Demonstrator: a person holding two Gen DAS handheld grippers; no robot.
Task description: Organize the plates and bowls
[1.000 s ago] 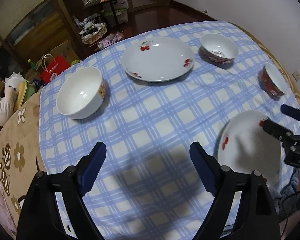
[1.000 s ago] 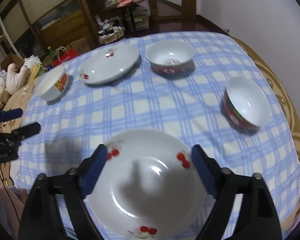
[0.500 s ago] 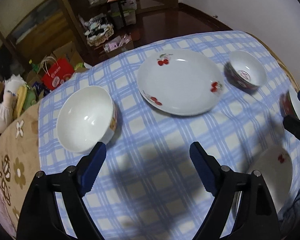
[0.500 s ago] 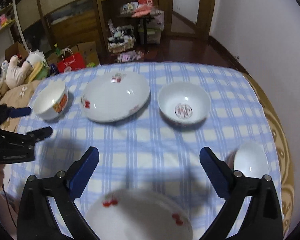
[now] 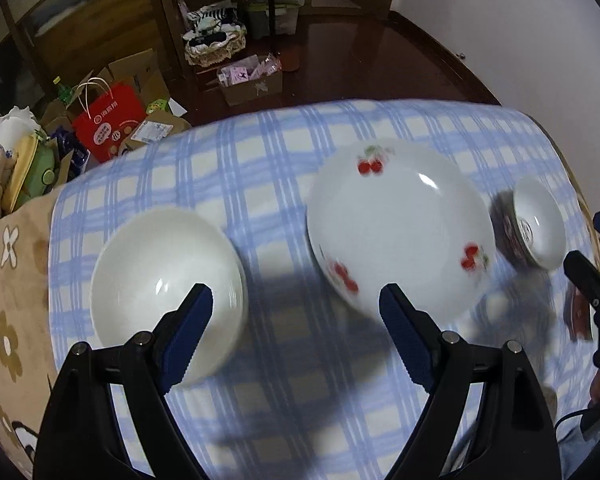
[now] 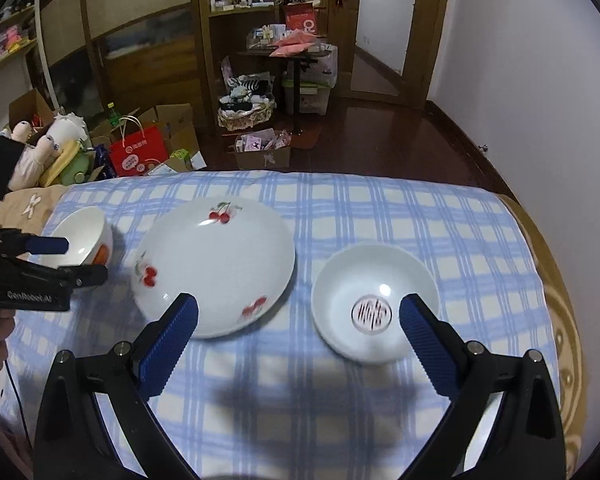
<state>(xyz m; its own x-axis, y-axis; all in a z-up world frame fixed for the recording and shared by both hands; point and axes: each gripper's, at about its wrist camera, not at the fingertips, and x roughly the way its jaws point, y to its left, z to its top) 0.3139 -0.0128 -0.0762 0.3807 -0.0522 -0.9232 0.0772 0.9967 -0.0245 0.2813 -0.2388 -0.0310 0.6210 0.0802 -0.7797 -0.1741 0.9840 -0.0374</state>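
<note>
Both empty and wide open, the left gripper (image 5: 291, 312) nears the white bowl (image 5: 163, 280) and the right gripper (image 6: 297, 318) the seal-marked bowl (image 6: 374, 302), each needing to straddle a rim.

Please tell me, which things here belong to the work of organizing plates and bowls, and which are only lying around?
For the job: cherry plate, plain white bowl, bowl with red mark inside.

Lying about: red paper bag, stuffed toys, cardboard boxes, basket.
</note>
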